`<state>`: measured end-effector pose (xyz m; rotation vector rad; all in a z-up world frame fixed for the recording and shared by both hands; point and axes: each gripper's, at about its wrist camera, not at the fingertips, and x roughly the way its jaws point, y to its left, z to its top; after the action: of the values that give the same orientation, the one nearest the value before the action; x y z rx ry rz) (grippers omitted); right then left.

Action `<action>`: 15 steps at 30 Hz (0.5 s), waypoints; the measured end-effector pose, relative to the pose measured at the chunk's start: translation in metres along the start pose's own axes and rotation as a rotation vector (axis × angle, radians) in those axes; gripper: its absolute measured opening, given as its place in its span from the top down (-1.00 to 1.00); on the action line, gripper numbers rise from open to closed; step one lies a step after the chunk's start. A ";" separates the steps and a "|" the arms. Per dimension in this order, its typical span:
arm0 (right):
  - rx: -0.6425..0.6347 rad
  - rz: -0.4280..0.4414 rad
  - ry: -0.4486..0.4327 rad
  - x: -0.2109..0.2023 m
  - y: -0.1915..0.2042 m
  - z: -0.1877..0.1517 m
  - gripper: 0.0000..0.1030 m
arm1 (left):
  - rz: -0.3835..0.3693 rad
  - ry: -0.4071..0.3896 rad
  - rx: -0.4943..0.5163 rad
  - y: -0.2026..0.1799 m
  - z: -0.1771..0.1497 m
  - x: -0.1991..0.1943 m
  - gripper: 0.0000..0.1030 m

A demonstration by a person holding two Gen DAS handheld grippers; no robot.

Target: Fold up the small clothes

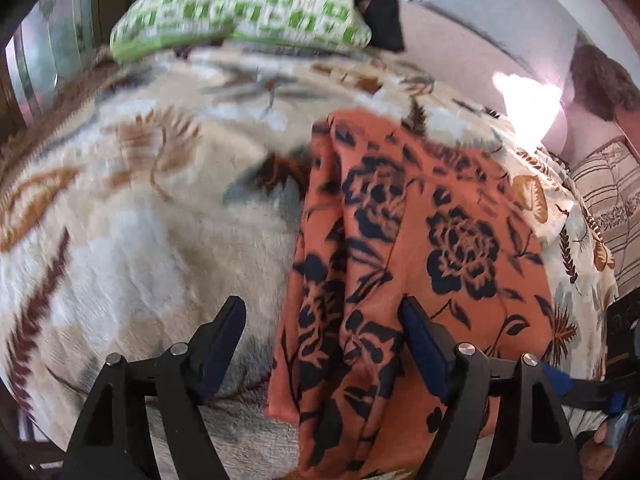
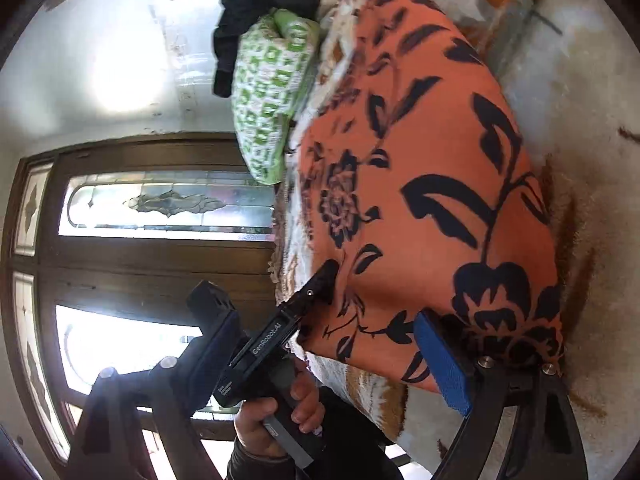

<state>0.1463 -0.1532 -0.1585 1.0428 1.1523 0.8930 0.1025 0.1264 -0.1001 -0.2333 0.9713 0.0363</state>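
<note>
You're in a home bedroom: ahead of your left tool lies a bed [image 1: 160, 208] under a plush leaf-print blanket, a green checked pillow [image 1: 240, 8] beyond, and a wooden leaded-glass door [image 2: 160, 248].

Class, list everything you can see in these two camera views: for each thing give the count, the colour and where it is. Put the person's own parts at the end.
Orange cloth with black flower print: one, lying partly folded on the blanket, towards its right side.
Plush cream blanket with brown leaf pattern: one, covering the bed.
Green-and-white checked pillow: one, at the far end of the blanket.
Black garment: one, bunched behind the pillow.
Brown wooden door with patterned glass panes: one, beyond the bed.
Left tool: one, black with blue pads, open above the cloth's near end.
Right tool: one, black with blue pads, open at the cloth's edge.
Hand: one, gripping the left tool's handle.
</note>
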 end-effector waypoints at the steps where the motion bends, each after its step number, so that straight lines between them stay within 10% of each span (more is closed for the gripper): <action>1: -0.027 0.002 -0.019 -0.007 0.007 0.003 -0.75 | 0.003 -0.029 0.019 -0.001 0.005 -0.006 -0.56; 7: -0.074 -0.158 -0.126 -0.046 0.009 0.040 -0.76 | -0.095 0.011 -0.047 0.027 0.040 0.012 -0.55; 15: -0.054 -0.229 -0.050 -0.024 -0.015 0.081 -0.76 | -0.461 0.176 -0.219 0.050 0.055 0.056 -0.55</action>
<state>0.2211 -0.1945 -0.1594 0.8648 1.1731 0.7087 0.1725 0.1828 -0.1253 -0.6661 1.0687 -0.3059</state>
